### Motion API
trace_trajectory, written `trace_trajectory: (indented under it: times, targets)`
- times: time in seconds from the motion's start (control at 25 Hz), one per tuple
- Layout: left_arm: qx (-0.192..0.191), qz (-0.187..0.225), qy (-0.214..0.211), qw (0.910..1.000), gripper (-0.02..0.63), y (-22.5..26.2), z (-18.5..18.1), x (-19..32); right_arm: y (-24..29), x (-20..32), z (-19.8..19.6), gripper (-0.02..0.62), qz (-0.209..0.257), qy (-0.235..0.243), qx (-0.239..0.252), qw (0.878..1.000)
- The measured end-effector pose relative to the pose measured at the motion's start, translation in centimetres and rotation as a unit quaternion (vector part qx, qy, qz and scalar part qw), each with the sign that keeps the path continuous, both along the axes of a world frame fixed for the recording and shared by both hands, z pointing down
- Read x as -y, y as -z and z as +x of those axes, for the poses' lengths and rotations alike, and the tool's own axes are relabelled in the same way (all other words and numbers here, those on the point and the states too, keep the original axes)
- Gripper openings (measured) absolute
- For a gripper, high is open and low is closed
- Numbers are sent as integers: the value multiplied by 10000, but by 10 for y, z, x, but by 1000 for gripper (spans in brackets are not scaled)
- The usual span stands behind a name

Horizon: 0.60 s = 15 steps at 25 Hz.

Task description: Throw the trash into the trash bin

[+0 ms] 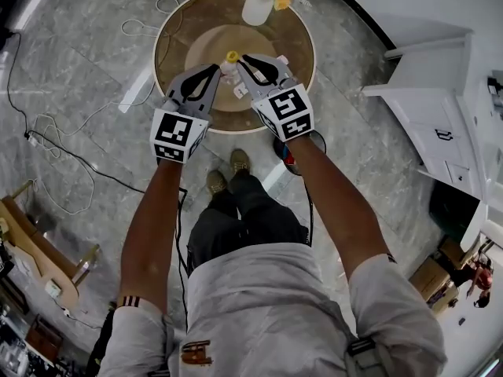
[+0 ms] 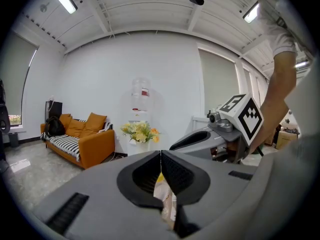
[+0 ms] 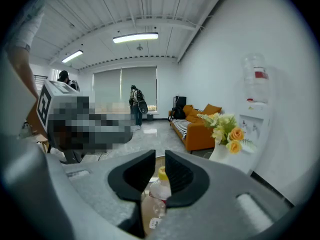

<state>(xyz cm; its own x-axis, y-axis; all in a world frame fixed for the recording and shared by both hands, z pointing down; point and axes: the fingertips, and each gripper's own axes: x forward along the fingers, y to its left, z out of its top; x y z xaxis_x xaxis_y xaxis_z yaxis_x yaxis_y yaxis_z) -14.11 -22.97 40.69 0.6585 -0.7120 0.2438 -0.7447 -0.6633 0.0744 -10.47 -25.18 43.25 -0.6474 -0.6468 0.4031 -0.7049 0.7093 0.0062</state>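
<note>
Surface: round wooden table (image 1: 177, 45) with a pale rim, on a grey marble floor (image 1: 78, 61) crossed by loose cables (image 1: 55, 144). A vase of flowers (image 1: 259, 2) stands at the table's far edge. White cabinet (image 1: 440, 108) off to the right. The room has white walls, an orange sofa (image 2: 85, 139) and a water dispenser (image 2: 141, 101).

Trash: plastic bottle (image 1: 231, 60) with a yellow cap, upright on the table, with small white scraps (image 1: 240, 91) near it. A dark round container (image 1: 284, 157) sits on the floor by the table, mostly hidden under the right forearm.

Left gripper (image 2: 161, 154): jaw tips together. A pale crumpled thing shows in the gap behind the tips; cannot tell whether it is gripped.

Right gripper (image 3: 160, 154): jaws a narrow slit apart, and the pads do not press on anything. The bottle shows through the gap, just beside the tips.
</note>
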Motion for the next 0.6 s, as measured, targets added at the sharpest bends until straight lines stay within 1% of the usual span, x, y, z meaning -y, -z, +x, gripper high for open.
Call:
trace_trajectory:
  times: [0.16, 0.28, 0.44, 0.6]
  targets:
    - [-2, -75, 64, 10000, 2, -10, -1, 5, -24, 7, -7, 135, -291, 167, -119, 9994]
    - [8, -108, 81, 9999, 2, -15, -2, 7, -41, 15, -14, 176, -498, 271, -256, 9981]
    - [64, -157, 136, 9998, 2, -21, -5, 10, -59, 24, -22, 198, -712, 395, -451, 9957]
    - [98, -207, 197, 9995, 2, -26, -10, 12, -74, 29, -26, 199, -856, 443, -604, 9935]
